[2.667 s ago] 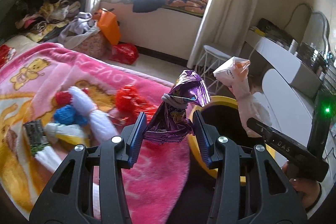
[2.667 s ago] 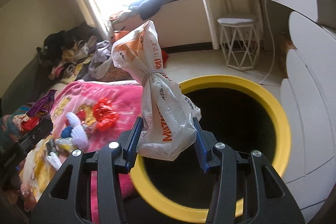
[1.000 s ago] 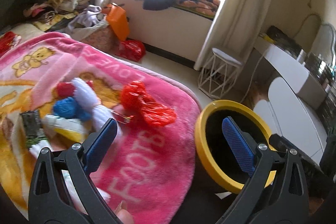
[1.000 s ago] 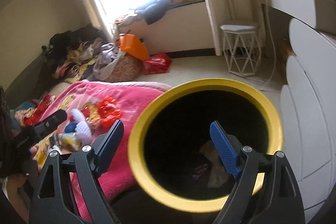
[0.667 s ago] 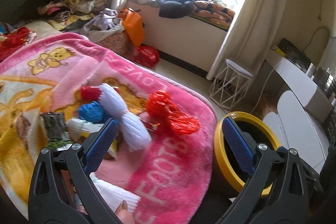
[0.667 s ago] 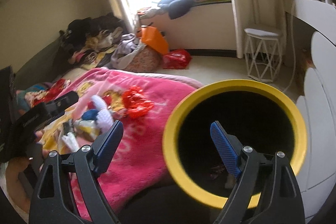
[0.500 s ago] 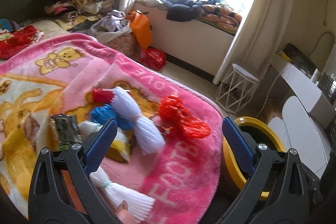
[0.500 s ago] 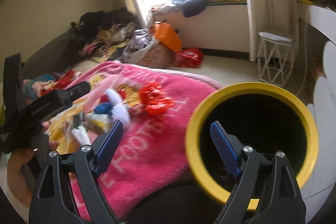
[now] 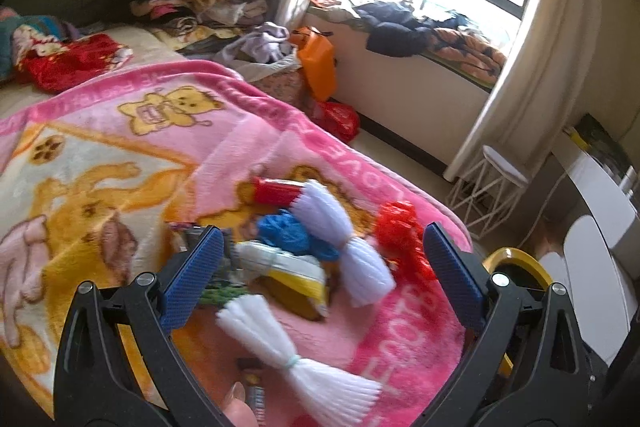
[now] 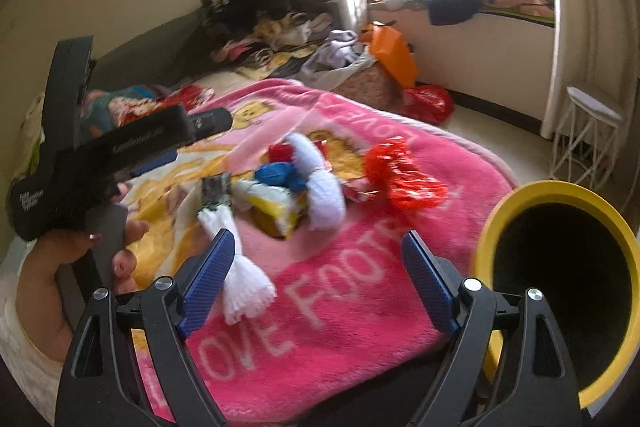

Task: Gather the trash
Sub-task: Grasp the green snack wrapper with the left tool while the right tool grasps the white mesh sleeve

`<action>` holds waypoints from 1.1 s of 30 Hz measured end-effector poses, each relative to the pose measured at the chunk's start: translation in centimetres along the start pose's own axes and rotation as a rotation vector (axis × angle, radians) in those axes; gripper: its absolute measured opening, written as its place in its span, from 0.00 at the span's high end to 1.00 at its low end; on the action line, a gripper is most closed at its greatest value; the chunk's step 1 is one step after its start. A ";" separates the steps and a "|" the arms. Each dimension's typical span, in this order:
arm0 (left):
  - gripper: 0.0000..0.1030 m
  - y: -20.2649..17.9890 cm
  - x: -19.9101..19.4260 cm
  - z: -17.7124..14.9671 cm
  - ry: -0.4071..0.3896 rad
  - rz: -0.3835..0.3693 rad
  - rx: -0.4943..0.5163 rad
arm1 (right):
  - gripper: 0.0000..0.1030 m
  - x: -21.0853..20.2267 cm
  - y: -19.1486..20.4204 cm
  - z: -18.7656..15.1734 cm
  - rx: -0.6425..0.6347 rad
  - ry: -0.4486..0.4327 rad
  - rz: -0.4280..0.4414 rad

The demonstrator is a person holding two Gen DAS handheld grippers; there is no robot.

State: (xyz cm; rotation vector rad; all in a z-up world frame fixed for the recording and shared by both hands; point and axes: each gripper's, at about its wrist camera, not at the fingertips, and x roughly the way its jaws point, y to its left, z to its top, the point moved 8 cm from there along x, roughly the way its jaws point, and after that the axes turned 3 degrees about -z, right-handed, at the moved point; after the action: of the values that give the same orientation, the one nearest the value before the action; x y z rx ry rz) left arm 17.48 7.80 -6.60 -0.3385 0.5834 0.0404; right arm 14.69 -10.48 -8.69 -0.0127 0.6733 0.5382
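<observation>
Pink blanket [image 9: 120,155] covers the bed, trash heaped mid-blanket. Yellow bin [image 10: 560,267] stands just beside the bed edge (dark inside, contents not visible). Left gripper [image 9: 320,275] fingers wide, empty, above the heap. Right gripper [image 10: 316,279] fingers wide, empty, over the blanket near the bin. White bundles [image 9: 340,239], red bag [image 10: 400,175], blue wad [image 9: 288,231], yellow-white packet [image 10: 276,207] touching in one cluster.

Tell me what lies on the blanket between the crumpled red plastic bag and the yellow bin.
Nothing: in the right wrist view, only bare pink fleece blanket separates the crumpled red plastic bag from the yellow-rimmed round bin.
</observation>
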 end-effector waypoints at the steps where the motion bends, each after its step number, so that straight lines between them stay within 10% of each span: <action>1: 0.11 0.5 -0.1 0.1 -0.002 0.005 -0.006 | 0.20 0.3 0.4 -0.1 -0.010 0.009 0.010; 23: 0.11 10.8 0.3 -3.6 0.118 0.116 -0.172 | 0.20 7.9 6.4 -3.8 -0.144 0.254 0.082; 33: 0.40 10.5 2.8 -6.4 0.208 -0.032 -0.312 | 0.35 10.5 6.3 -5.6 -0.156 0.352 0.062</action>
State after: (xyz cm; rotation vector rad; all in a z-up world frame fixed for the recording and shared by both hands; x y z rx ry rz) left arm 15.04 15.43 -16.31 -0.6601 0.7799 0.0662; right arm 15.15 -1.11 -18.35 -0.2380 0.9755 0.6542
